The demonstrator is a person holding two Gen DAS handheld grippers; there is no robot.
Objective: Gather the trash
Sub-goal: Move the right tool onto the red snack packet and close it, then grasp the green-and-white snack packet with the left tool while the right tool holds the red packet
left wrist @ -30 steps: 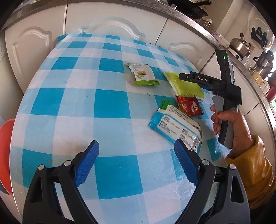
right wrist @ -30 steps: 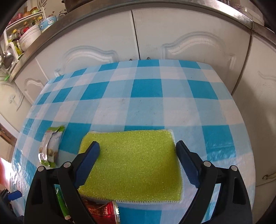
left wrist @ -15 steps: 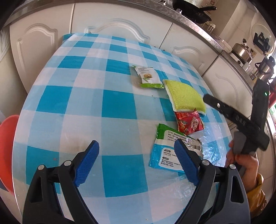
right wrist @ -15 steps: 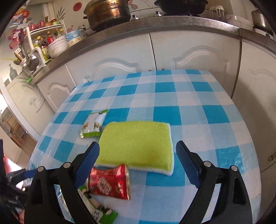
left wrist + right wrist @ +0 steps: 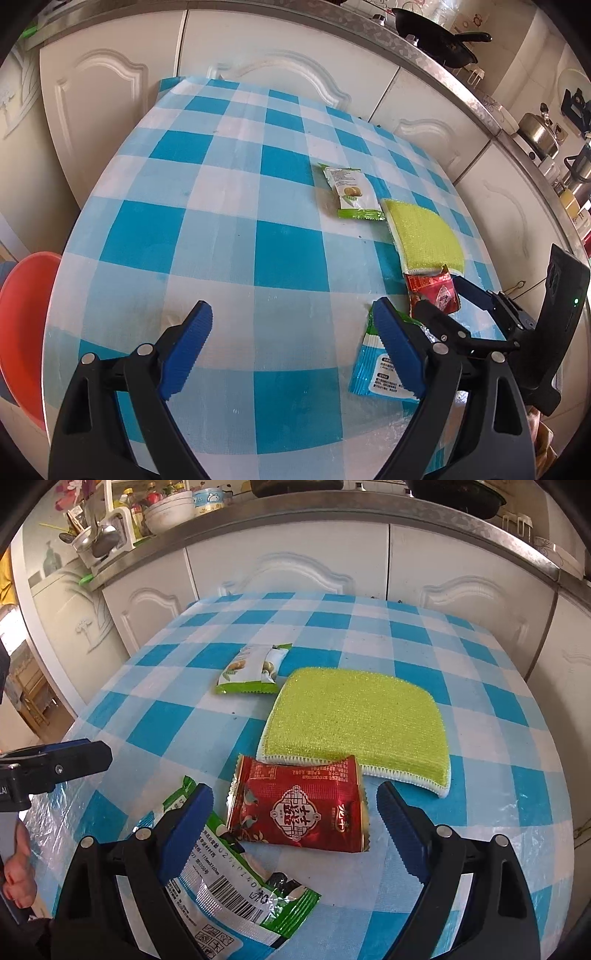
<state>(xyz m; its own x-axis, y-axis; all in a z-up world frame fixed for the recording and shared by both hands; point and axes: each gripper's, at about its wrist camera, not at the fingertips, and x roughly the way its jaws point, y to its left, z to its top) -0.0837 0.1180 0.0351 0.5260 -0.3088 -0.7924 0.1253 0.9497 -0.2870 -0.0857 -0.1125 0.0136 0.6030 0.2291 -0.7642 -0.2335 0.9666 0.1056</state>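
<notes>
1. The right gripper (image 5: 295,812) hangs over a red snack wrapper (image 5: 299,808) on the blue-checked tablecloth (image 5: 166,716), jaws spread wide and gripping nothing.
2. The left gripper (image 5: 291,339) hovers nearby, jaws likewise released and empty.
3. A green-and-white wrapper (image 5: 251,668) lies just beside a yellow-green scrubbing pad (image 5: 358,716); the red wrapper overlaps the pad's near edge.
4. A blue-and-green packet (image 5: 380,373) lies closest, partly under the right gripper.
</notes>
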